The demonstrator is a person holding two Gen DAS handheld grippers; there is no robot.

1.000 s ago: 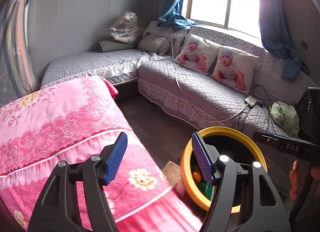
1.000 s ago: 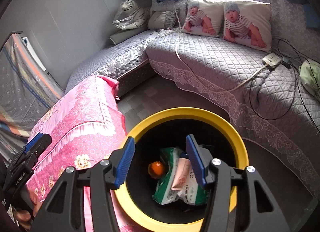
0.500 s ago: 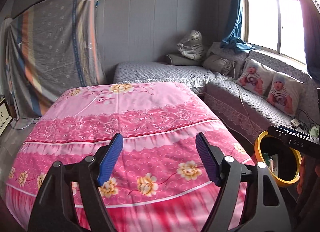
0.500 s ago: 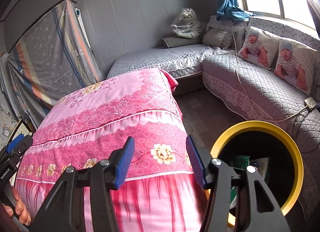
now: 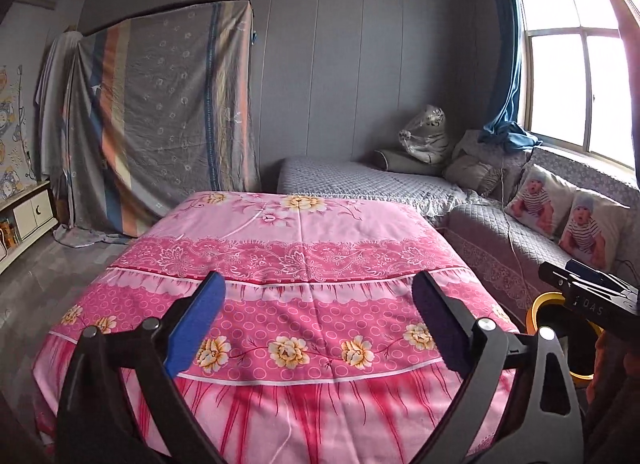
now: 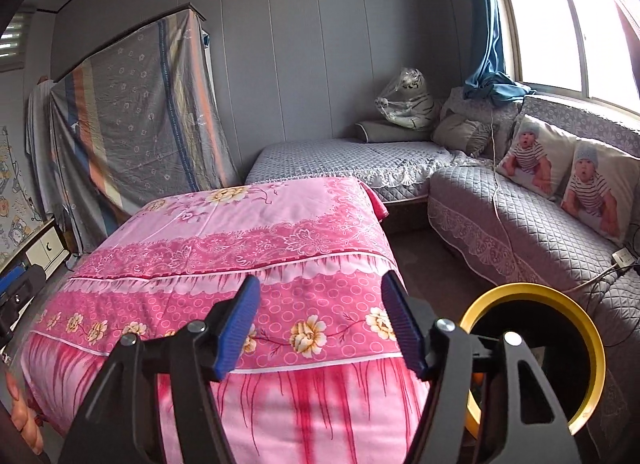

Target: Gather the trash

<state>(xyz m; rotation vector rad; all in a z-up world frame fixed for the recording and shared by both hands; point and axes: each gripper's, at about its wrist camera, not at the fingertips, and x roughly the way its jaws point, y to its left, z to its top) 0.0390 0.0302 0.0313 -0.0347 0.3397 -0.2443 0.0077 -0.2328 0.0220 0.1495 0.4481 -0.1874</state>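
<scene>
Ahead of both my grippers lies a pink flowered bedspread [image 5: 296, 264], its near edge hanging just below the fingertips. My left gripper [image 5: 316, 320] is opening, its blue pads spread very wide, and nothing sits between them. My right gripper [image 6: 320, 324] is opening too, less wide, with nothing between its pads either. The yellow-rimmed bin [image 6: 592, 328] stands low to the right of my right gripper, just beside it, between the bedspread and the grey quilted sofa [image 6: 532, 232]; something orange shows inside, mostly hidden behind the finger. From the left view, the bin's rim peeks out at far right.
</scene>
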